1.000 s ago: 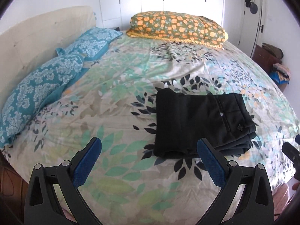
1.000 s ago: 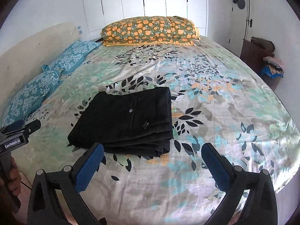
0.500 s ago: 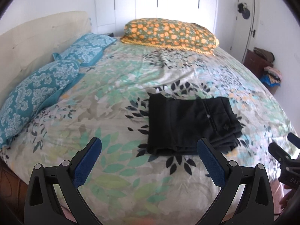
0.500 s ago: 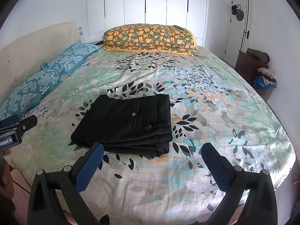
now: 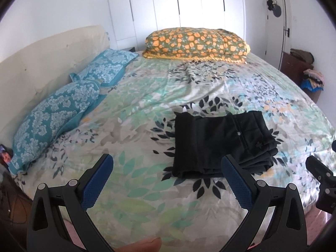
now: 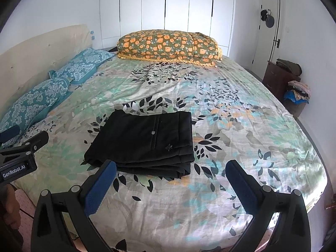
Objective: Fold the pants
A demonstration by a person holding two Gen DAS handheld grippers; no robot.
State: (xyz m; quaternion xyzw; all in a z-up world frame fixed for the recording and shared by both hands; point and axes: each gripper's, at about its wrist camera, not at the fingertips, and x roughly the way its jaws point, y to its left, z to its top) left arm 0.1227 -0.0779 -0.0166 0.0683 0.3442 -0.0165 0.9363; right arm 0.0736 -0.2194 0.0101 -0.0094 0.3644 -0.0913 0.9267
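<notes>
The black pants (image 5: pixel 218 142) lie folded into a neat rectangle on the leaf-patterned bedspread (image 5: pixel 147 109), near the front edge of the bed; they also show in the right wrist view (image 6: pixel 147 140). My left gripper (image 5: pixel 166 180) is open and empty, held back from the bed edge, left of the pants. My right gripper (image 6: pixel 170 182) is open and empty, in front of the pants and clear of them. Each gripper's body shows at the edge of the other's view.
Two teal patterned pillows (image 5: pixel 63 105) lie along the cream headboard (image 5: pixel 42 56) on the left. A folded orange floral quilt (image 5: pixel 197 44) sits at the far side. White wardrobes stand behind. A dark cabinet with clothes (image 6: pixel 292 84) stands right by the door.
Both grippers have drawn back and up from the bed; the folded pants look smaller and farther. The pants have not moved. Both grippers stay open.
</notes>
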